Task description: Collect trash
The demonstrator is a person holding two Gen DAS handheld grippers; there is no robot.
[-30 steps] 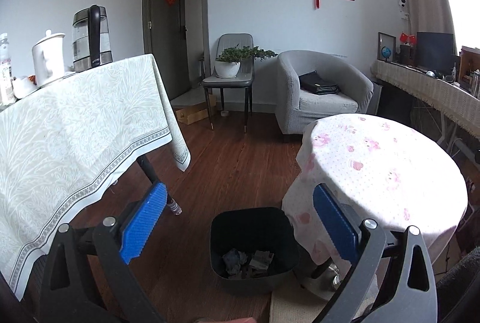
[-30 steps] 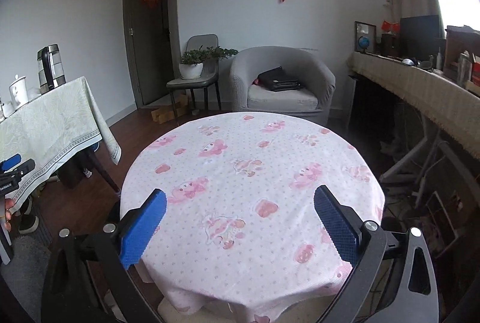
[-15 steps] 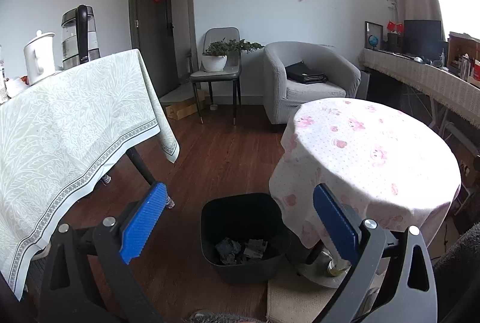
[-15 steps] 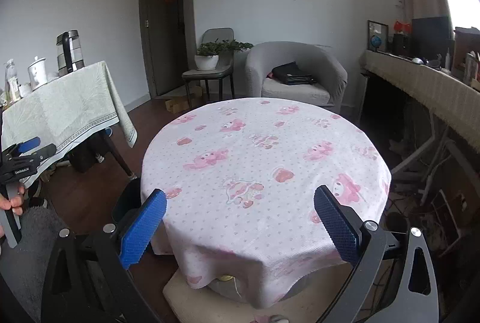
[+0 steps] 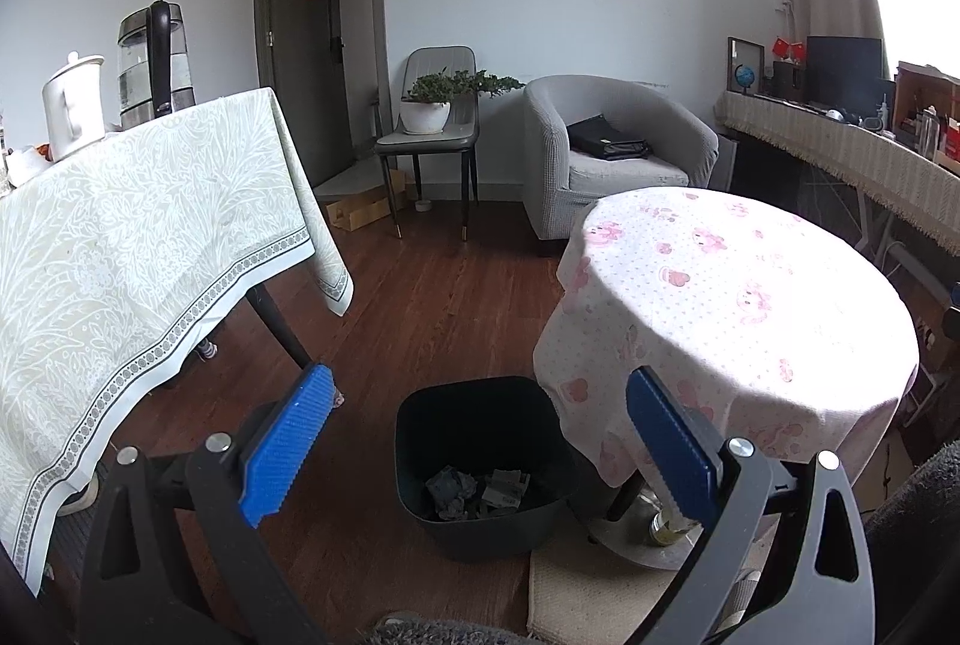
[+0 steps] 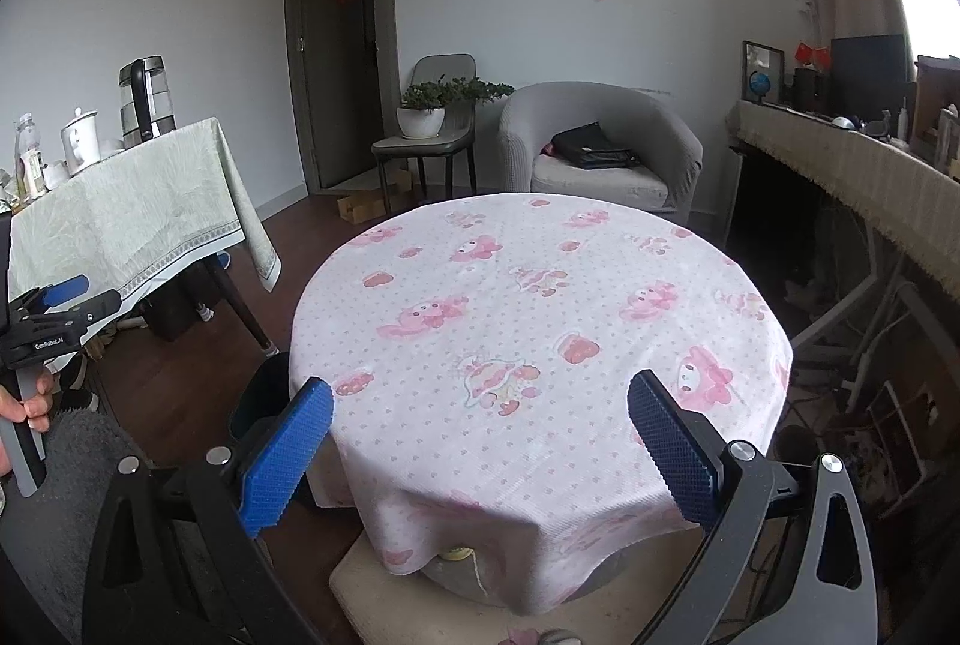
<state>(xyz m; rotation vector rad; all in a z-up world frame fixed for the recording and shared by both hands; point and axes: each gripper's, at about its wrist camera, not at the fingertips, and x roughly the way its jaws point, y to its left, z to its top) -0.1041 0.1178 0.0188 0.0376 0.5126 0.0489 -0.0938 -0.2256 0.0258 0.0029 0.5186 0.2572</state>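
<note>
While both jaws stood wide apart and empty, the left gripper (image 5: 477,435) hung over the black trash bin (image 5: 480,465), crumpled paper (image 5: 453,486) inside, touching the round table's (image 6: 540,321) cloth edge at 3 o'clock; bare floorboards (image 5: 432,297) stretched toward 12. The right gripper (image 6: 480,447) faced that tabletop.

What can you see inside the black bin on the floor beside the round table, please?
The black bin holds crumpled paper scraps at the bottom. Its near wall hides the front of the floor inside, so anything lying there cannot be seen.
</note>
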